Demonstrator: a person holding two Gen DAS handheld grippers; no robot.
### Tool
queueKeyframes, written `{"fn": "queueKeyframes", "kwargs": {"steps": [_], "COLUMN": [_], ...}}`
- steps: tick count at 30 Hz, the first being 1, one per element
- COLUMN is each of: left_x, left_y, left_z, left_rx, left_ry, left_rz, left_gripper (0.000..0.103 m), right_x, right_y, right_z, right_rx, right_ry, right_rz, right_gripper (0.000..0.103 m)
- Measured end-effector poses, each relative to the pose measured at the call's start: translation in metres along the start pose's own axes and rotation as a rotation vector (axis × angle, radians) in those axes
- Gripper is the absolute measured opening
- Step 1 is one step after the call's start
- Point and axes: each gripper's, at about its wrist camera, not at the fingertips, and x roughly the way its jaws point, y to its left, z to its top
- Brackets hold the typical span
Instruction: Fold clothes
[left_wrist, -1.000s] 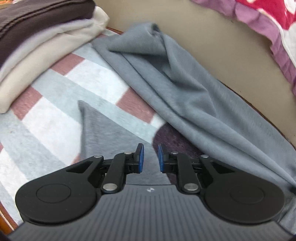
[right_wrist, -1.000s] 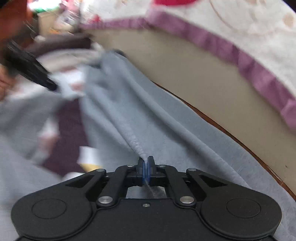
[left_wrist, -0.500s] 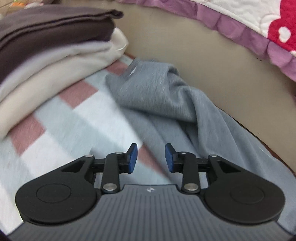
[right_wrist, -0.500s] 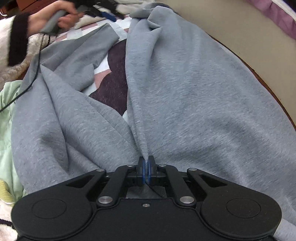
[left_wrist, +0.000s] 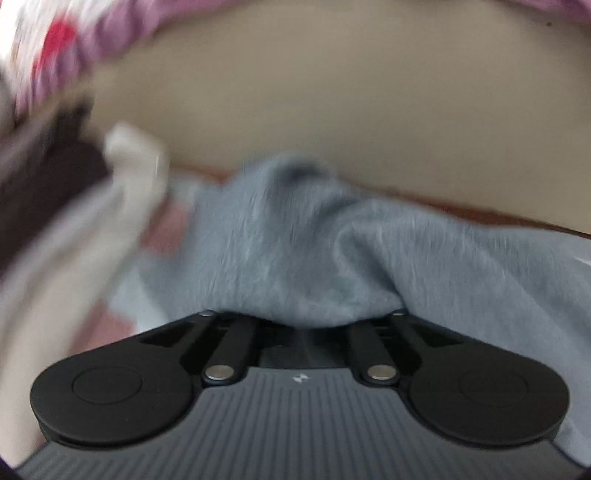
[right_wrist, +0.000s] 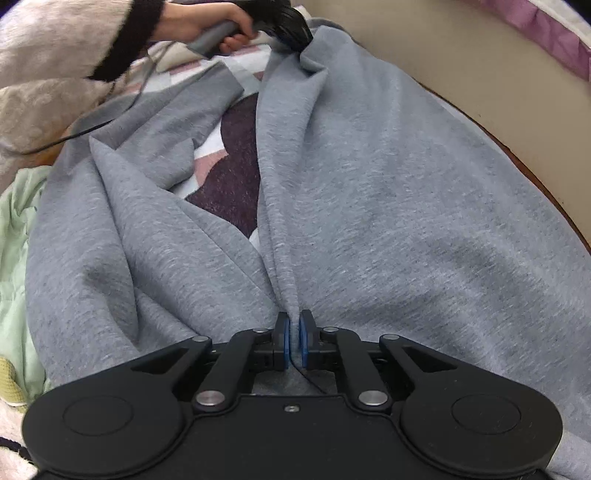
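A grey sweatshirt-like garment (right_wrist: 388, 192) lies spread and creased over a patterned blanket (right_wrist: 229, 177). My right gripper (right_wrist: 294, 341) is shut on a pinched ridge of its near edge. In the right wrist view my left gripper (right_wrist: 291, 26) sits at the garment's far end, held by a hand. In the blurred left wrist view the grey cloth (left_wrist: 295, 251) bulges over my left gripper (left_wrist: 306, 325) and hides both fingertips, so I cannot tell how the jaws stand.
A stack of folded clothes, dark brown over cream (left_wrist: 74, 221), lies left of the left gripper. A beige bed side (left_wrist: 369, 110) with a wooden edge runs behind the garment. A pale green cloth (right_wrist: 18, 240) lies at the left.
My left gripper has pushed forward into the garment's far end, and the cloth now covers its fingertips. The right gripper keeps its pinch on the near edge.
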Motion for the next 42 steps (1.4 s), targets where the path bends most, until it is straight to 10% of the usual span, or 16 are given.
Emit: {"fn": "queueKeyframes", "kwargs": {"steps": [5, 10, 16, 24, 26, 29, 33, 39, 42], "left_x": [-0.017, -0.003, 0.013, 0.021, 0.021, 0.01, -0.018, -0.113, -0.141], "left_y": [0.007, 0.034, 0.059, 0.055, 0.057, 0.045, 0.037, 0.105, 0.133], "left_z": [0.041, 0.04, 0.002, -0.009, -0.014, -0.014, -0.006, -0.004, -0.036], "left_rx": [-0.029, -0.129, -0.146, -0.13, -0.175, -0.111, -0.041, -0.268, -0.286], "left_ry": [-0.194, -0.05, 0.125, 0.157, 0.145, 0.122, 0.034, -0.144, -0.173], "left_rz": [-0.015, -0.13, -0.106, -0.028, -0.032, -0.041, -0.008, -0.066, 0.041], "left_gripper": [0.008, 0.052, 0.053, 0.068, 0.063, 0.002, 0.002, 0.001, 0.001], "right_x": [-0.008, -0.001, 0.005, 0.004, 0.004, 0.005, 0.003, -0.032, -0.035], "right_y": [-0.022, -0.031, -0.028, -0.027, -0.027, -0.028, -0.028, -0.048, -0.039], "right_z": [-0.01, -0.009, -0.004, -0.003, -0.003, -0.003, -0.004, -0.001, 0.003], "right_rx": [0.11, 0.15, 0.13, 0.125, 0.123, 0.127, 0.13, 0.342, 0.3], "right_ry": [-0.051, -0.059, -0.049, -0.046, -0.049, -0.057, -0.084, -0.24, -0.207], "right_rz": [0.096, 0.139, 0.129, 0.124, 0.123, 0.121, 0.112, 0.19, 0.165], "right_gripper": [0.007, 0.007, 0.007, 0.007, 0.006, 0.005, 0.005, 0.004, 0.005]}}
